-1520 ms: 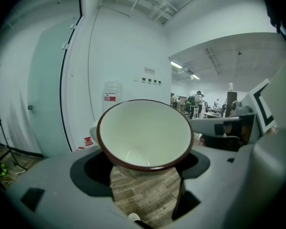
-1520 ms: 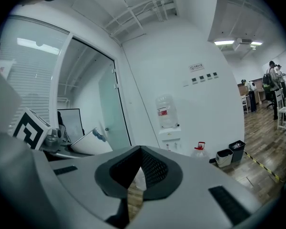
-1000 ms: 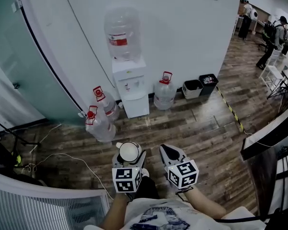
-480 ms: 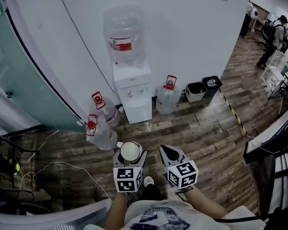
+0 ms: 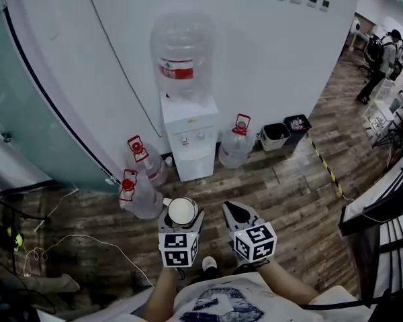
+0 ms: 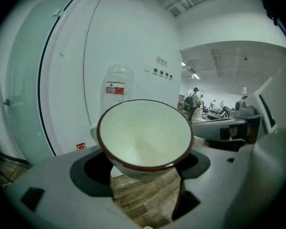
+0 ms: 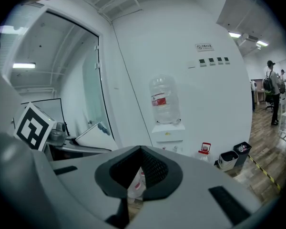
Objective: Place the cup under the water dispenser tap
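Left gripper view, item one: the left gripper (image 6: 144,171) is clamping a cup (image 6: 145,132) (white, dark red rim) by its lower body. Its jaws are standing as far apart as the cup is wide, with the dark pads (image 6: 88,171) pressing on either side. The cup is tilting its mouth toward the camera and is showing an empty bowl.

Right gripper view, item two: the right gripper (image 7: 140,150) is holding nothing. Its jaws are meeting tip to tip, and only a sliver of background is showing lower down between them.

Head view, item three: both grippers are hovering side by side at the near middle over the wood floor (image 5: 289,200). The cup is sitting well apart from the water dispenser (image 5: 189,136), which is standing against the far white wall.

Only this view is showing these:
- three spare bottles (image 5: 236,143) on the floor, two left of the dispenser and one right
- two bins (image 5: 274,136) farther right
- loose cables (image 5: 74,230) at the near left

In the left gripper view the cup is hiding the dispenser body, leaving only the inverted bottle (image 6: 117,87) showing.

Writing: the inverted bottle is carrying a red label (image 7: 158,99) (print too small to read). A wall sign (image 7: 205,47) is hanging above a row of small panels, and its text is likewise illegible. Each marker cube (image 5: 176,249) is bearing black-and-white squares only.
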Motion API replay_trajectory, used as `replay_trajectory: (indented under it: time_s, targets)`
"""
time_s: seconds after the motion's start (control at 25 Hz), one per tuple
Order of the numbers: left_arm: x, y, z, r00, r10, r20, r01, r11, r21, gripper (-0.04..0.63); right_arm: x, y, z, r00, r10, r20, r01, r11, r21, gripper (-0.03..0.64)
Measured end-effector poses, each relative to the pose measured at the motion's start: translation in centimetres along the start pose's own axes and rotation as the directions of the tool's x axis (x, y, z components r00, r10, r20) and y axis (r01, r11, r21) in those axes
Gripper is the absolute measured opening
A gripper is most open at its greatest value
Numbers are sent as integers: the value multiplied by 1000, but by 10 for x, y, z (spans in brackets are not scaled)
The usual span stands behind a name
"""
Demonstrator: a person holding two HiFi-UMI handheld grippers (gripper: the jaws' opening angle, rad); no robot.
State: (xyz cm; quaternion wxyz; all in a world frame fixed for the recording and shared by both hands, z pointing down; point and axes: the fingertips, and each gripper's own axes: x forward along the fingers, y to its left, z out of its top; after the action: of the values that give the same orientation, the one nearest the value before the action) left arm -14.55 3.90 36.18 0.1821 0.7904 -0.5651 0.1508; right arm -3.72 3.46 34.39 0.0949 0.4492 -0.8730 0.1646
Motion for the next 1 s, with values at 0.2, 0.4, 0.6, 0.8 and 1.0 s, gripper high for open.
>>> replay_trajectory:
  time_s: [0.2, 0.4, 0.6, 0.8, 1.0]
  targets:
    - [20, 4, -1, 1000, -20, -9, 20, 1000, -8, 420, 12, -15, 0, 1000, -24, -2, 24, 1000, 13, 21]
    - [53, 5, 0, 999, -26, -42, 26, 1000, -10, 419, 29, -44, -2, 999, -39, -16, 40, 998, 43, 21]
    - [94, 12, 10, 997, -23, -68, 23, 1000, -3, 419, 66, -75, 2, 999, -35, -33, 37, 997, 61, 21]
    - [145, 25, 26, 996, -6, -85, 6, 1000, 0, 419, 114, -106, 18, 999, -5, -37, 7, 998, 57, 21]
    - [200, 39, 39, 994, 2, -109, -3, 1000, -12, 420, 162, -142, 26, 997, 14, -70, -10, 998, 57, 21]
